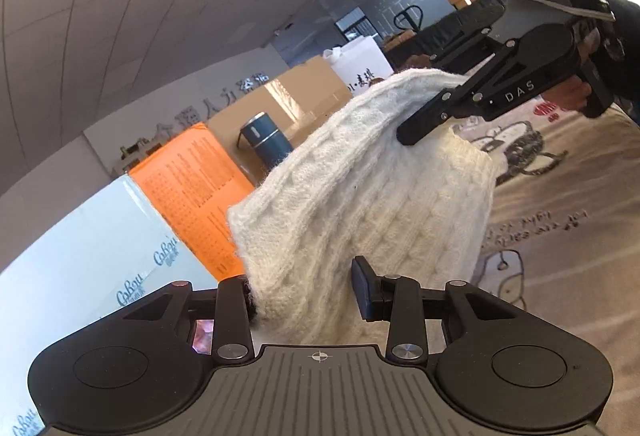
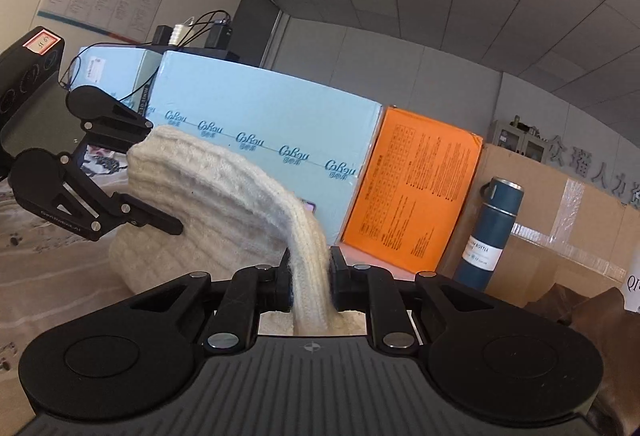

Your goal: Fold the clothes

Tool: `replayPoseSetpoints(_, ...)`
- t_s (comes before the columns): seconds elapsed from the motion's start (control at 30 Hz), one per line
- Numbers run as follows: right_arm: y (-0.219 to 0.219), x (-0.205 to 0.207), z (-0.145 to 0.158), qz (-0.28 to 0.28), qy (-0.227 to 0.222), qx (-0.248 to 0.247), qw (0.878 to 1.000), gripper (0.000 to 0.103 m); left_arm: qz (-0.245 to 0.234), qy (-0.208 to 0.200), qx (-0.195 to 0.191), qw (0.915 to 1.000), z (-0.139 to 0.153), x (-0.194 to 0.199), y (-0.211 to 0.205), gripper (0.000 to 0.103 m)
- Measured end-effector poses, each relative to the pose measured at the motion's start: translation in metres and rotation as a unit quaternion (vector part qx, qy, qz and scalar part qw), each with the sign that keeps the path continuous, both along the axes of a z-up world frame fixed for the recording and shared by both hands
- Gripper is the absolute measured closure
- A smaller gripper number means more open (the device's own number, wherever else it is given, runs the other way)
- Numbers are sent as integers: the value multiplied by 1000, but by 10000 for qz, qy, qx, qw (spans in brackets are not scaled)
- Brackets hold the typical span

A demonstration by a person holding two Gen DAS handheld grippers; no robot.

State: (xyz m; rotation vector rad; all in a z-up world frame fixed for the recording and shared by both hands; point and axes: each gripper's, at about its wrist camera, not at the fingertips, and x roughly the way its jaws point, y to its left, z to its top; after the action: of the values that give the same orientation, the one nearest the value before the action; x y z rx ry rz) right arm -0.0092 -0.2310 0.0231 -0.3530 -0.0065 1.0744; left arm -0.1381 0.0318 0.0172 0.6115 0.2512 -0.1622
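Both tools grip the cream cable-knit sweater point(image 1: 360, 196), which hangs lifted above the printed cloth surface point(image 1: 560, 196), in front of the orange box point(image 2: 416, 188). The right hand-held gripper point(image 2: 310, 276) is pinched nearly closed on a narrow bunched edge. The left hand-held gripper point(image 1: 304, 292) is clamped on a thicker wad of knit, so its jaws stand wider apart. Holding two separate edges likely lets the person carry one part over the rest for a fold.

Boxes point(image 2: 260, 132) and flask point(image 2: 492, 232) wall the far side; printed cloth point(image 1: 560, 236) lies open.
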Motion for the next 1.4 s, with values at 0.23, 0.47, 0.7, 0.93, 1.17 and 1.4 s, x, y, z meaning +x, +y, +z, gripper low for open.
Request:
replayPoseSetpoints(0.23,42,56,-2,-166,316,-169,9992,89,279,306,-1352,9899,-5,50,37,66)
replayPoseSetpoints(0.47,74,92,-13,-467,813,-384,9949,88,838,545,-2276,9686,-17,81,57,56)
replayPoseSetpoints(0.7,74,101,-28,-701,1007,-347,9918,86,1474,480,-2562,9541,-15,85,69,23)
replayPoseSetpoints(0.93,67,111,-33,-1033,1118,-148,9882,73,1933,561,-2933,9346,-16,83,93,12)
replayPoseSetpoints(1.17,51,133,-29,-1630,1924,221,9674,51,2451,813,-2388,9361,-26,99,83,7)
replayPoseSetpoints(1.4,48,143,-33,-1456,2832,101,9479,31,2580,812,-2129,9389,-29,108,72,5)
